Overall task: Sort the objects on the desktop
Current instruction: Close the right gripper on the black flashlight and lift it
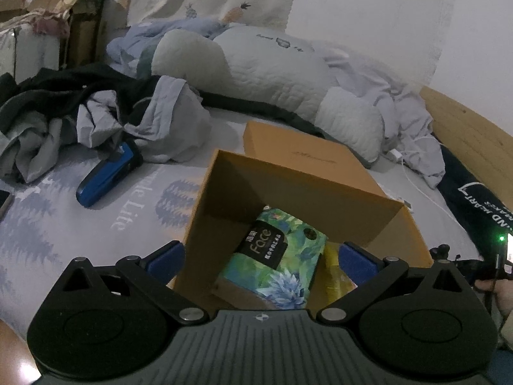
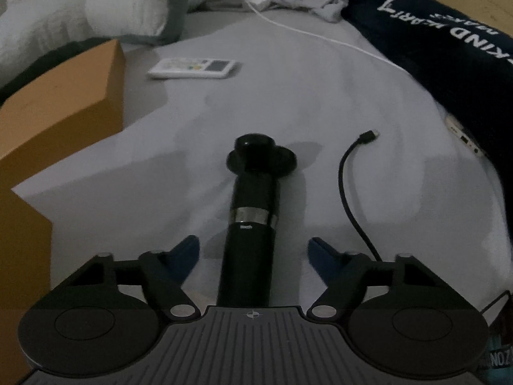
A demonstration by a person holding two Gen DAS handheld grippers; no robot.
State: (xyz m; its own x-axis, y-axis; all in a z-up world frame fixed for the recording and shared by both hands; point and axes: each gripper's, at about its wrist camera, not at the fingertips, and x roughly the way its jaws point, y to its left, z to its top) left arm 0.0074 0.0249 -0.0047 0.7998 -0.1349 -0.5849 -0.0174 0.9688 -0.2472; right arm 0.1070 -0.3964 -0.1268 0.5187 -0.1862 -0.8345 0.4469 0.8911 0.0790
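An open orange cardboard box lies on the bed, and its outer wall shows in the right wrist view. Inside it lie a green floral "Face" tissue pack and something yellow. My left gripper is open, its blue fingers straddling the box's near corner, empty. My right gripper is open around the lower body of a black cylindrical device that lies on the sheet, fingers apart from it. A blue stapler lies left of the box.
An orange lid lies behind the box. A white remote, a black cable and a white charger cable lie on the sheet. Crumpled clothes, pillows and a dark navy cloth ring the area.
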